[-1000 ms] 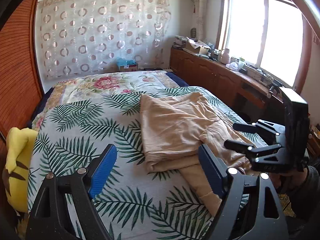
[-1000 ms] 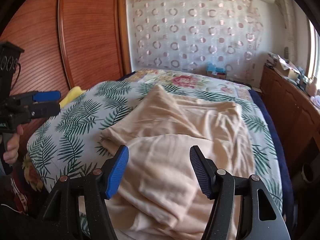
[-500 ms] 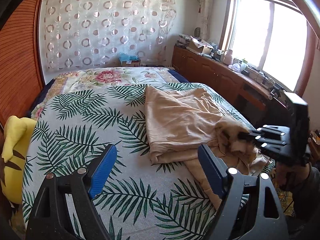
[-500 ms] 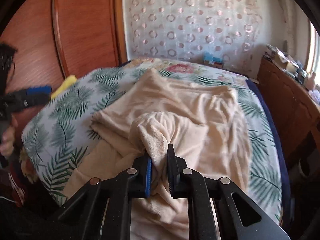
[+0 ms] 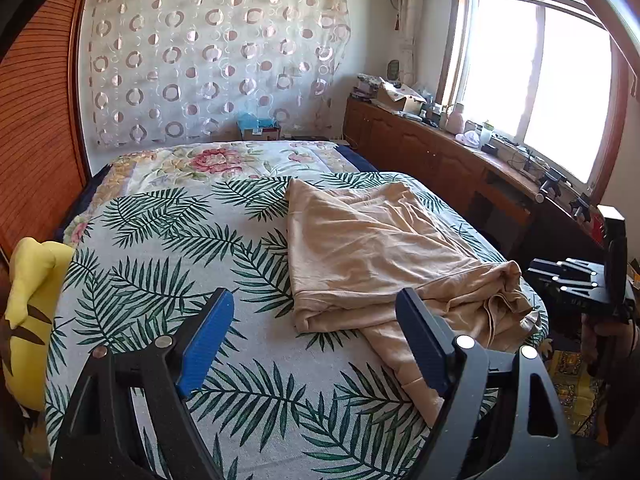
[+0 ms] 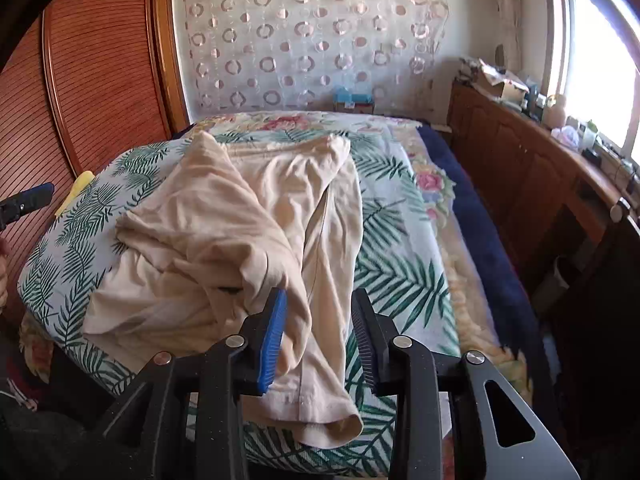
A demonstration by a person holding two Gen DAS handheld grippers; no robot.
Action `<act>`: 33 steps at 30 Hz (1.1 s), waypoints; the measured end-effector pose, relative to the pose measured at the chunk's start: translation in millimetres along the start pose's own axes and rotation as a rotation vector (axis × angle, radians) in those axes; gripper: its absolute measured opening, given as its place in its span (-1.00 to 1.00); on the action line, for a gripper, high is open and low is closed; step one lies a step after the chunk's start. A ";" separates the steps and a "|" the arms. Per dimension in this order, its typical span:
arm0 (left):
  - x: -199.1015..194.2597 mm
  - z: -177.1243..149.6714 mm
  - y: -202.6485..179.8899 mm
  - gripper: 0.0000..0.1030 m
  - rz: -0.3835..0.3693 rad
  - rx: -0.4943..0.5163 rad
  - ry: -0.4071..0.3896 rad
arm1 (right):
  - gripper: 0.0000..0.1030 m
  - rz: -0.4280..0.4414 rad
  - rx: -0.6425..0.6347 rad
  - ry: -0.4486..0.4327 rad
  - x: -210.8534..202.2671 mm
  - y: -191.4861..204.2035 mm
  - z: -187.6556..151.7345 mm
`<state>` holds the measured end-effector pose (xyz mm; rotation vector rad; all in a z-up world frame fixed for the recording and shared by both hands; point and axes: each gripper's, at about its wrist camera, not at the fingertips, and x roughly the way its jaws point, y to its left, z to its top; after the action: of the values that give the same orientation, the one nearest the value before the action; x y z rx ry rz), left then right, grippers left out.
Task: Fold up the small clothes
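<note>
The beige garment (image 5: 376, 248) lies rumpled on the palm-leaf bedspread (image 5: 160, 264), toward the bed's window side. The left gripper (image 5: 316, 340) hangs over bare bedspread to the garment's left, jaws wide apart and empty, only the right pad near the cloth's hanging edge. The right gripper (image 6: 320, 336) sits at the garment's near end; its jaws are opening, with a fold of the garment between them, touching the blue pad (image 6: 272, 340) but clear of the other. Half a second earlier those jaws pinched a bunched fold; now the cloth has slumped loose.
</note>
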<state>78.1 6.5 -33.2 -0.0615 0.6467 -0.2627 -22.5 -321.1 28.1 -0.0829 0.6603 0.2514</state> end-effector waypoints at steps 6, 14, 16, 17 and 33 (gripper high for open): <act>-8.6 2.5 4.6 0.62 0.027 -0.001 -0.024 | 0.01 0.088 -0.061 -0.112 -22.0 24.2 18.9; -14.2 2.2 15.3 0.62 0.063 -0.005 -0.037 | 0.12 0.240 -0.168 -0.080 32.4 84.8 53.6; -14.5 1.7 18.5 0.62 0.072 -0.009 -0.037 | 0.12 0.286 -0.196 -0.050 48.0 103.6 60.7; -14.7 1.2 20.4 0.62 0.075 -0.011 -0.037 | 0.12 0.303 -0.220 -0.036 55.0 115.0 63.6; -17.4 -9.1 52.4 0.62 0.107 -0.072 -0.033 | 0.12 0.386 -0.548 0.231 189.3 241.1 80.4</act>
<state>70.9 61.8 -37.5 -0.0998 0.6249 -0.1344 107.5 -36.9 -24.3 -0.5181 0.8211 0.8012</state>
